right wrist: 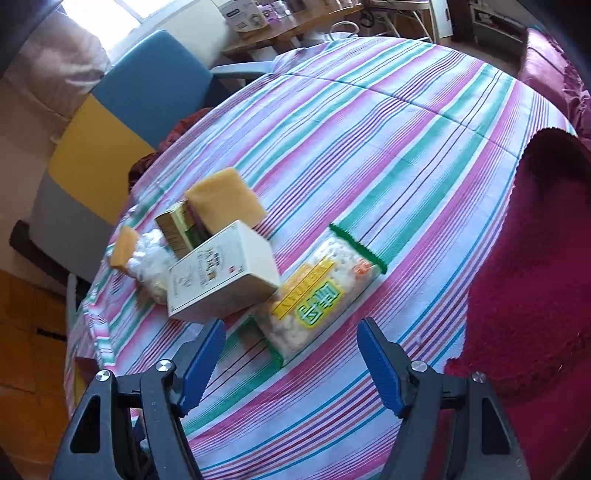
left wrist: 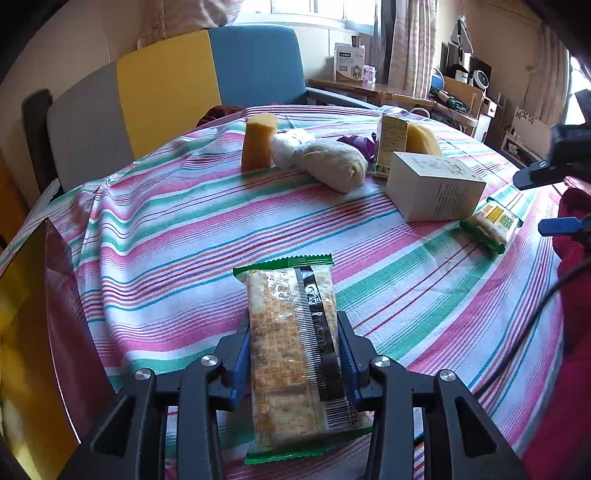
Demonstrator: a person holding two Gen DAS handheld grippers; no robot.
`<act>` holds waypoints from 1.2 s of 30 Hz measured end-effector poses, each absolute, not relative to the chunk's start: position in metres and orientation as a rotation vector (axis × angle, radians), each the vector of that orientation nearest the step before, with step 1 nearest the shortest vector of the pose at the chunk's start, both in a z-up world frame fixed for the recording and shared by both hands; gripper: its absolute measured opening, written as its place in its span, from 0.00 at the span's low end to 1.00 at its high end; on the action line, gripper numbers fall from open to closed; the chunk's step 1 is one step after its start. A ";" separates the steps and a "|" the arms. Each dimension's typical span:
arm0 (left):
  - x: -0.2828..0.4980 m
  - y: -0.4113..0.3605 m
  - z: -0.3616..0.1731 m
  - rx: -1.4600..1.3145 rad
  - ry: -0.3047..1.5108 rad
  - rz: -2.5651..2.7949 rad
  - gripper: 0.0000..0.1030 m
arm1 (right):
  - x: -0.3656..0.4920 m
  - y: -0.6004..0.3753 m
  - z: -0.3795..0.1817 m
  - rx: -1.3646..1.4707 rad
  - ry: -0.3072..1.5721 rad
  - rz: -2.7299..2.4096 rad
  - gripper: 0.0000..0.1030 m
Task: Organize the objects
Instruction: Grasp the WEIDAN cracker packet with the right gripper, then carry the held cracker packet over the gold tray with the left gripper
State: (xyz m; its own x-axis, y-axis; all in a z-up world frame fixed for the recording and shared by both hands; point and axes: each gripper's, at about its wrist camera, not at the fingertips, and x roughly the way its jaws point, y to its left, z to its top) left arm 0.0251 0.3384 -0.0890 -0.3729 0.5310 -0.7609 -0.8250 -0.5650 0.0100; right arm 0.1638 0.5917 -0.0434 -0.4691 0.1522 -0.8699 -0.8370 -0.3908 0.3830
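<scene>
- My left hand-held gripper (left wrist: 293,354) pinches the cracker packet (left wrist: 295,347) by its sides, above the striped worktop (left wrist: 166,229), ready to carry.
- My right hand-held gripper (right wrist: 291,362) gapes empty over the green-edged snack packet (right wrist: 319,291), lined up to grab it.

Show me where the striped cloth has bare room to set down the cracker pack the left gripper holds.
Bare cloth lies between the cracker pack, the upright sponge and the white box. Crowded: sock roll, box, second snack pack.

bright daylight from the window (left wrist: 321,11), fisheye-bent edges, slight blur.
</scene>
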 end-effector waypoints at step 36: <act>0.031 0.325 -0.090 -0.908 0.452 2.030 0.38 | 0.084 0.618 -0.094 -1.386 0.773 1.954 0.48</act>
State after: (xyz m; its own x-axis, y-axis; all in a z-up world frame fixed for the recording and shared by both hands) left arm 0.0309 0.3249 -0.0901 -0.3797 0.5545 -0.7405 -0.8163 -0.5775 -0.0139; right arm 0.0838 0.6177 -0.0938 -0.2619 0.1479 -0.9537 -0.7602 -0.6404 0.1095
